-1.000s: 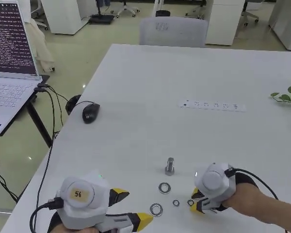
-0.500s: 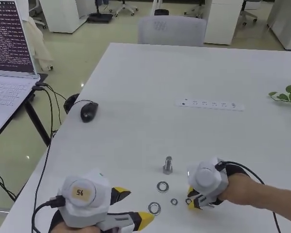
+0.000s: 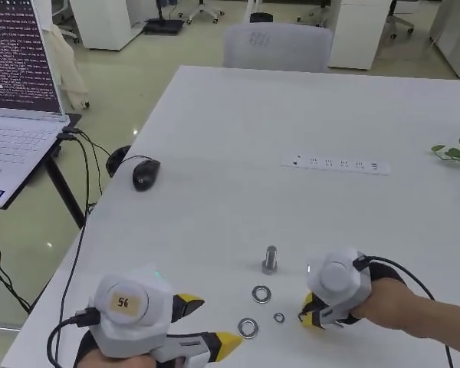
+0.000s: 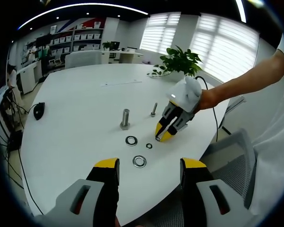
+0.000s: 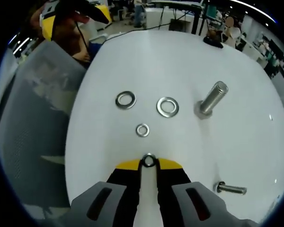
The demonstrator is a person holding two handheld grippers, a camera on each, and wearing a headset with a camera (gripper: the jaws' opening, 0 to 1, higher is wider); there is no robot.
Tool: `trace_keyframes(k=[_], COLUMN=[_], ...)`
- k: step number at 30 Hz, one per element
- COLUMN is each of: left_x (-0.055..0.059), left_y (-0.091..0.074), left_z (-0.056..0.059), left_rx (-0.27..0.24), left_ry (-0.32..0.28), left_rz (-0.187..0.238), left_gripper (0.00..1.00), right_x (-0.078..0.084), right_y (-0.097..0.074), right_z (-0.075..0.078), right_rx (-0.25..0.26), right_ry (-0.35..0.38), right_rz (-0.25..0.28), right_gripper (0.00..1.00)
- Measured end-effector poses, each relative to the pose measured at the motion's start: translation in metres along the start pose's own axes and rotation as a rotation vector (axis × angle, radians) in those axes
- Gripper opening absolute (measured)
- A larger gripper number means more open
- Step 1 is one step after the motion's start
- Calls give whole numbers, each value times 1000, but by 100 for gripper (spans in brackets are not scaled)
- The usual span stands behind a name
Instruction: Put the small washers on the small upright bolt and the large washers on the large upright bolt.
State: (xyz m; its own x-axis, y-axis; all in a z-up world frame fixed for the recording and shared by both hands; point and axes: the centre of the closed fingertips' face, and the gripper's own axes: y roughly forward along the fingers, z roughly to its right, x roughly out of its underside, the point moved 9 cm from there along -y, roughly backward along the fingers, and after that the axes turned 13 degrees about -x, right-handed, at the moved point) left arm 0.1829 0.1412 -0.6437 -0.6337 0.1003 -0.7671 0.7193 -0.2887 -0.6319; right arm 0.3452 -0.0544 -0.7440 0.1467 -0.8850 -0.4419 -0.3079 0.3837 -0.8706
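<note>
The large upright bolt (image 3: 270, 259) (image 4: 125, 118) (image 5: 210, 103) stands near the table's front edge. Two large washers (image 3: 261, 294) (image 3: 248, 328) and one small washer (image 3: 279, 317) (image 5: 142, 129) lie flat before it. My right gripper (image 3: 307, 318) (image 4: 166, 133) (image 5: 148, 163) rests low at the table, shut on another small washer (image 5: 148, 160) at its yellow tips. The small bolt (image 4: 154, 109) (image 5: 231, 189) stands close beside that gripper. My left gripper (image 3: 207, 323) (image 4: 150, 164) is open, with the nearer large washer (image 4: 139, 161) just ahead of its jaws.
A black mouse (image 3: 144, 175) with its cable lies at the table's left edge. A white power strip (image 3: 335, 165) lies farther back, a plant (image 3: 456, 151) at the right edge. A laptop (image 3: 8, 92) sits on a side stand at left, a grey chair (image 3: 274, 47) beyond the table.
The second small washer, which lay on the table just beside the right gripper's tips, now sits between them. The left gripper has stayed where it was; the head camera shifted slightly.
</note>
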Motion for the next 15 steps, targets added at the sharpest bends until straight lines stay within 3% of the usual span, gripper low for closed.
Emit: trace_keyframes(k=[8,15], left_x=[-1,-1], left_y=[1,1], left_z=[0,1], left_rx=[1,1], left_ry=[1,1], left_rz=[-4,-5], left_gripper=[51,51], right_x=[5,13], right_y=[-2,-7], right_z=[-3,-6], right_rx=[16,36], right_ry=[18,87], right_rz=[13,68], right_gripper=[13,13])
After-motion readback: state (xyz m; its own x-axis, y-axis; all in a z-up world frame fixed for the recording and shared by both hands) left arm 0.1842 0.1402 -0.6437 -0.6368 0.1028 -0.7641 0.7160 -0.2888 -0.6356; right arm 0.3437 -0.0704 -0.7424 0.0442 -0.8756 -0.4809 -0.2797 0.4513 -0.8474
